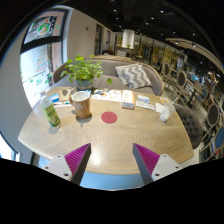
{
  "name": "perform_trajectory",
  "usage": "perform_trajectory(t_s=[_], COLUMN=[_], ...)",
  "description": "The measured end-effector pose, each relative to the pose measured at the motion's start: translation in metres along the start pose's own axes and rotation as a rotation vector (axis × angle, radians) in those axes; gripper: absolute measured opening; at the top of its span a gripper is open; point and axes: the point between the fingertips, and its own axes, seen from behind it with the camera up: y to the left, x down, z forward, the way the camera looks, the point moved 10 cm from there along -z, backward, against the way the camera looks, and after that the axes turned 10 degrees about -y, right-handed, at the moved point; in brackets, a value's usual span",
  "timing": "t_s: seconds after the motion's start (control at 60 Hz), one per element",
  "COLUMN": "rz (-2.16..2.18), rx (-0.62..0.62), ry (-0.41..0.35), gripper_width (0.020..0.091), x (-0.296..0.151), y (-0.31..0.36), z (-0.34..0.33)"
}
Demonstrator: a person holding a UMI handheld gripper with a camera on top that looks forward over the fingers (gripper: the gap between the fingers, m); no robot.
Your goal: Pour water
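Note:
My gripper [111, 160] is open above the near edge of a round light wooden table [120, 142], with nothing between its magenta pads [76, 157]. Well beyond the fingers, a green bottle [51, 114] stands at the left of the table. A tan paper cup [81, 103] stands behind it, a little to the right. A red round coaster [109, 117] lies near the table's middle. A small clear glass [164, 113] stands at the far right.
A leafy potted plant [84, 70] stands at the table's back. Books or papers [129, 99] lie behind the coaster. A sofa with a patterned cushion [131, 74] is beyond the table. Chairs and other furniture fill the room on the right.

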Motion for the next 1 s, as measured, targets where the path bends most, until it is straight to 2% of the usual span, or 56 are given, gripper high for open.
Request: perform_trajectory(t_s=[0.017, 0.167, 0.35, 0.583, 0.683, 0.85, 0.933, 1.0], rz=[0.0, -0.002, 0.035, 0.023, 0.032, 0.057, 0.051, 0.047], rx=[0.005, -0.002, -0.071, -0.152, -0.13, -0.101, -0.094, -0.081], ry=[0.001, 0.018, 0.005, -0.106, -0.172, -0.217, -0.236, -0.245], gripper_width=[0.0851, 0.0854, 0.0859, 0.0858, 0.0861, 0.0858, 0.0816, 0.0708], x=[0.006, 0.018, 0.024, -0.001, -0.017, -0.033, -0.036, -0.037], y=[0.026, 0.1, 0.192, 0.283, 0.3, 0.316, 0.319, 0.32], z=[0.002, -0.001, 0.007, 0.063, 0.102, 0.159, 0.178, 0.189])
